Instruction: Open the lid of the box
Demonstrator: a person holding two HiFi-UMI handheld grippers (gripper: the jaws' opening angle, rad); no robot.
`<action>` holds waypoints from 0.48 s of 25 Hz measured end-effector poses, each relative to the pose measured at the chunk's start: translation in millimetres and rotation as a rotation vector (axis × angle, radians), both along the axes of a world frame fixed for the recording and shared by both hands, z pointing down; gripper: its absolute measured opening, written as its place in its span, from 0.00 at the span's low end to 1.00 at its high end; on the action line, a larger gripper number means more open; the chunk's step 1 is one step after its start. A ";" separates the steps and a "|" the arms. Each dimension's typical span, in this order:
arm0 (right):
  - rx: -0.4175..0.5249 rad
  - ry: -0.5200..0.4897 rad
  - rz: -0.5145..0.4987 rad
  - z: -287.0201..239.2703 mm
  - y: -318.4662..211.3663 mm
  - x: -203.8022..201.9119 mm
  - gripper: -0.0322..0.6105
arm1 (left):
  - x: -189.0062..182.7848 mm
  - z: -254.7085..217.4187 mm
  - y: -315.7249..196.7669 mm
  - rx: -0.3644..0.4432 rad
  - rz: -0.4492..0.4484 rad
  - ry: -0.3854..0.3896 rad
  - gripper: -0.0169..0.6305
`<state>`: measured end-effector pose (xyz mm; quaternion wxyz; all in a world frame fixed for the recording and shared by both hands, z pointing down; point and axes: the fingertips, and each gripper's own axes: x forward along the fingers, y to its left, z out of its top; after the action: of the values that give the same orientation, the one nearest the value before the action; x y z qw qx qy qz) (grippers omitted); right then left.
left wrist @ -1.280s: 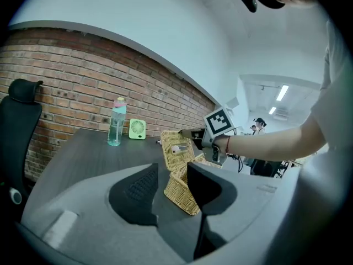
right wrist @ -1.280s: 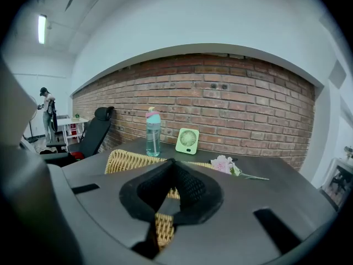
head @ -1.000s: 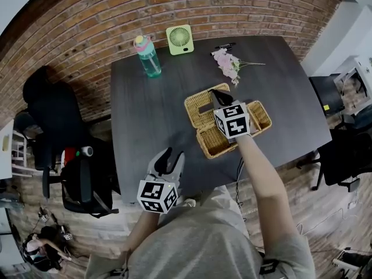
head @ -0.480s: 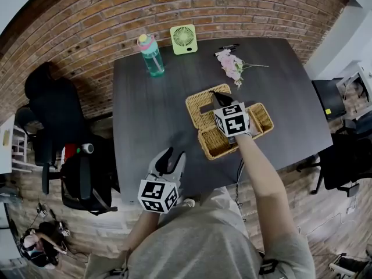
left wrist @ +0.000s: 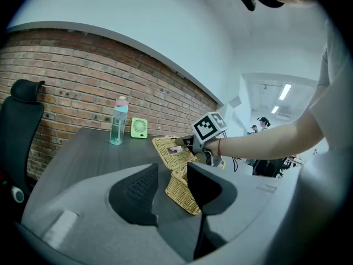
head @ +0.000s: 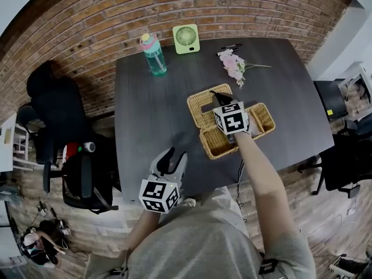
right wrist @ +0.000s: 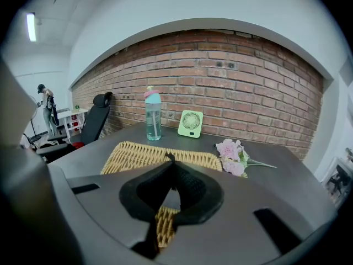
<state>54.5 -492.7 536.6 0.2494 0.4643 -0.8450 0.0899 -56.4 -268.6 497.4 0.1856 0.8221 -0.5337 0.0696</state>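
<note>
While my right claw point(right wrist: 170, 167) pinches the flat woven wicker lid point(head: 200, 104) tilted off the tan wicker box point(head: 216, 142), my left claw point(head: 169, 157) gapes empty, well apart from it.

The box point(head: 216, 145) and its lid point(head: 200, 100) are golden-tan wicker in a tight weave. The table point(head: 151, 112) is charcoal with faint wood grain. At its 11 o'clock is a translucent teal bottle point(head: 154, 55) with a pink cap, at 12 o'clock a pale green fan point(head: 186, 38), and at 1 o'clock pink flowers point(head: 234, 64) on green stems. The wall point(head: 116, 13) is red-brown brick with pale mortar. The left gripper point(head: 172, 154) and right gripper point(head: 217, 93) are grey with black pads, and their cubes bear black-and-white square markers.
</note>
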 end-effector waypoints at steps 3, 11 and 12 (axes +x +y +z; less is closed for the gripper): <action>-0.003 0.004 0.004 1.7 0.2 -0.5 0.08 | 0.1 0.0 1.7 0.001 0.001 0.000 0.28; -0.004 0.010 0.015 2.4 1.9 0.9 0.08 | -0.9 0.0 7.5 0.002 0.000 -0.002 0.28; -0.003 0.013 0.015 2.1 2.7 1.0 0.08 | -1.3 -0.3 8.5 0.002 0.000 -0.003 0.28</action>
<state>55.5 -490.0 538.7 0.2551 0.4706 -0.8398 0.0900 -57.8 -260.1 497.2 0.1839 0.8221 -0.5342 0.0703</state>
